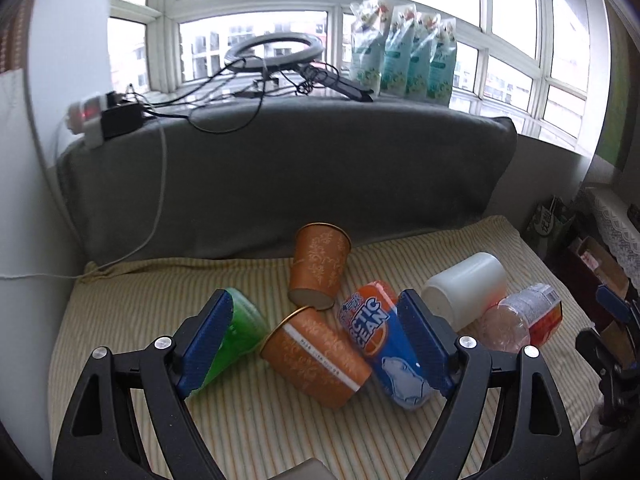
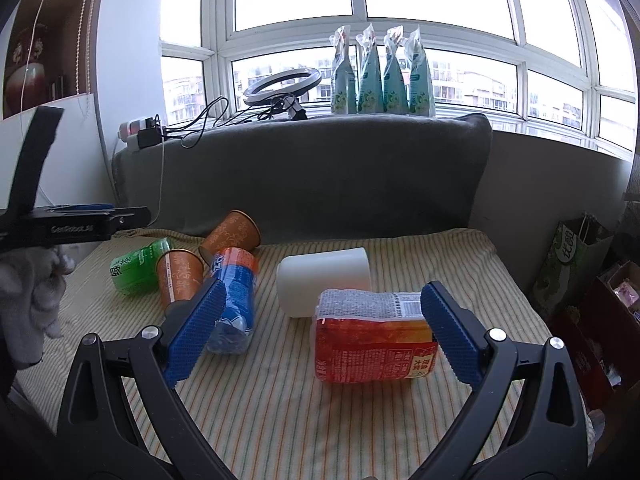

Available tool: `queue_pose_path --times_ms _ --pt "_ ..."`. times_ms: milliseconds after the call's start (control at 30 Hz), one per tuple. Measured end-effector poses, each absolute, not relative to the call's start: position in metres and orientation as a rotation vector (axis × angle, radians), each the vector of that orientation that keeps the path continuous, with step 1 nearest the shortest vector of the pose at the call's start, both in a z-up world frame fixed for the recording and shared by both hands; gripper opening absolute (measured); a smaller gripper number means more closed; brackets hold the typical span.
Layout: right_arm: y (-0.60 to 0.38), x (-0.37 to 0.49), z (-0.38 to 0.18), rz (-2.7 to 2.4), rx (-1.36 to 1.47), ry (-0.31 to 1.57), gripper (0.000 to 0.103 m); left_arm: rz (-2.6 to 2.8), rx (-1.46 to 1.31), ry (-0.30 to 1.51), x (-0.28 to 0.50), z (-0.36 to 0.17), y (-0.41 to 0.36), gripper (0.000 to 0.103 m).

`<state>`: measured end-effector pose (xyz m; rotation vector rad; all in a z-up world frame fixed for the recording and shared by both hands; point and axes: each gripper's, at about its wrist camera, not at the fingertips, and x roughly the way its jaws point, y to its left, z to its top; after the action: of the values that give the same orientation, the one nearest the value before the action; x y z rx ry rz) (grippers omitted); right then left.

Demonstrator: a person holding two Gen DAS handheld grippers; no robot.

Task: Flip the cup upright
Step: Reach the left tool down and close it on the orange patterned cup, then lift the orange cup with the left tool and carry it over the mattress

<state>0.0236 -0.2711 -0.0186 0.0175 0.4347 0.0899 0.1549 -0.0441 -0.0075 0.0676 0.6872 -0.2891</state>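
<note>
Two orange paper cups lie on their sides on the striped cushion [image 1: 260,432]. The near orange cup [image 1: 316,360] lies between my left gripper's [image 1: 316,344] open blue pads, below them. The far orange cup [image 1: 318,266] leans at the grey backrest. A white cup [image 1: 466,290] lies on its side to the right. In the right wrist view the white cup [image 2: 324,280] lies ahead of my open, empty right gripper [image 2: 324,328], with the near orange cup [image 2: 178,278] and far orange cup [image 2: 232,234] at the left.
A green bottle [image 1: 236,340], a blue Arctic Clean bottle [image 1: 384,348] and a red-labelled bottle [image 2: 372,340] lie among the cups. The grey backrest [image 1: 280,176] stands behind. A ring light, cables and refill pouches [image 1: 404,52] sit on the windowsill. Bags stand at the right.
</note>
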Motion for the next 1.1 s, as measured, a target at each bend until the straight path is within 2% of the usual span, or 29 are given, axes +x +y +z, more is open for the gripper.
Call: queue_pose_path --times_ms 500,833,900,967,1100 --pt "-0.314 0.027 -0.029 0.021 0.081 0.480 0.100 -0.414 0.045 1.035 0.272 -0.048 -0.077 0.083" --pt "-0.338 0.022 -0.038 -0.025 0.117 0.514 0.100 -0.393 0.105 1.185 0.301 -0.082 -0.094 0.081" --pt "-0.343 0.021 -0.040 -0.036 0.127 0.522 0.100 -0.390 0.112 1.201 0.305 -0.086 -0.096 0.078" --pt "-0.347 0.022 -0.043 -0.043 0.140 0.529 0.100 -0.380 0.110 1.218 0.307 -0.090 -0.095 0.066" --pt "-0.352 0.022 -0.046 -0.048 0.149 0.535 0.100 -0.369 0.110 1.227 0.307 -0.095 -0.092 0.064"
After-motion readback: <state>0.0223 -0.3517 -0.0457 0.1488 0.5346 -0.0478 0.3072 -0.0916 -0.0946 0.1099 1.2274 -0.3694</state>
